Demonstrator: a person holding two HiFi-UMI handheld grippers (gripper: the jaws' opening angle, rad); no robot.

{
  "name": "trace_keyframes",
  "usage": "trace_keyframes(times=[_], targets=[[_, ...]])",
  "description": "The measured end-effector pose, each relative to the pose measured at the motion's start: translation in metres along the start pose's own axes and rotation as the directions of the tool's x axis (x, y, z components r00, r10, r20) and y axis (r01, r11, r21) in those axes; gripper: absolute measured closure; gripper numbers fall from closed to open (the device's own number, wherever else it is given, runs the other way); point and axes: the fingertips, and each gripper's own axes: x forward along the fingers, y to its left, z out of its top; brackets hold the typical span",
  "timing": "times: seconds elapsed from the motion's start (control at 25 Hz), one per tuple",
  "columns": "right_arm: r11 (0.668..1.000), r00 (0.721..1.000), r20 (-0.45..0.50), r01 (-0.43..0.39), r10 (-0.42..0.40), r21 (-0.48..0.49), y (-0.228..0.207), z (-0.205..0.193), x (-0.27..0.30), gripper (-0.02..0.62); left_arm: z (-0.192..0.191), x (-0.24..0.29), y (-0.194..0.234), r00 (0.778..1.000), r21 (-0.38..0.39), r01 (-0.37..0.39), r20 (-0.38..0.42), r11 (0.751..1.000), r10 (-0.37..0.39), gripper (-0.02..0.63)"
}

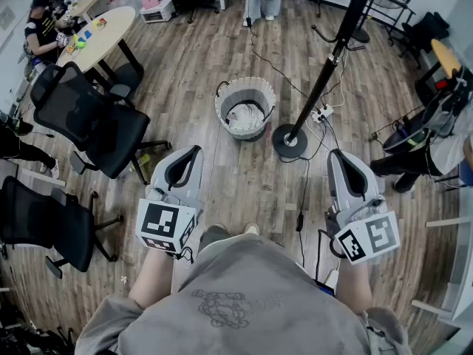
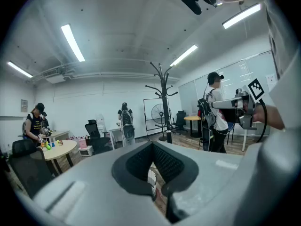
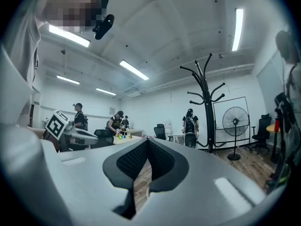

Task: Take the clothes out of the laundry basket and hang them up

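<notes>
**No readable writing in any view**
The left gripper (image 1: 194, 151) and right gripper (image 1: 337, 155) each carried black-and-white square markers, which were patterns without letters or digits. A faint printed emblem on the person's grey shirt (image 1: 222, 308) was too blurred to read. A small wall plaque (image 2: 24, 105) in the left gripper view was too small to read.

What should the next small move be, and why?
Probably step forward toward the laundry basket: it stands ahead with clothes inside, while the left gripper and right gripper are shut, empty, and well short of it.
</notes>
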Motion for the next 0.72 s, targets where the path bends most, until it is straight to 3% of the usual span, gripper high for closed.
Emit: trace_keyframes(times=[0.16,0.52,0.56,0.64,0.68,0.72], targets=[[0.999,0.999,0.023,-0.023,0.023,0.032,-0.001,0.002,0.0,0.568,-0.001,0.004,0.0,1.0,-0.001,0.0,-0.002,1.0,0.0,0.606],[0.999,0.998,0.051,0.036,-0.036,0.0,-0.005,0.009,0.001,0.567,0.005,0.004,0.005,1.0,-0.017,-0.006,0.029,1.0,0.007,0.606],[0.999,0.997,0.057,0.044,-0.044,0.002,-0.006,0.009,0.002,0.513,0.004,0.004,0.006,0.999,-0.022,-0.012,0.032,1.0,0.013,0.604],[0.998,0.996,0.062,0.068,-0.068,0.008,-0.01,0.009,0.004,0.353,0.002,0.006,0.009,0.999,-0.029,-0.024,0.03,0.999,0.025,0.46],[0.997,0.995,0.062,0.077,-0.078,0.01,-0.011,0.009,0.004,0.313,0.001,0.006,0.01,0.999,-0.031,-0.03,0.028,0.999,0.031,0.435],[0.997,0.995,0.058,0.079,-0.079,0.009,-0.012,0.008,0.005,0.316,0.0,0.006,0.012,0.999,-0.03,-0.036,0.026,0.999,0.037,0.433]])
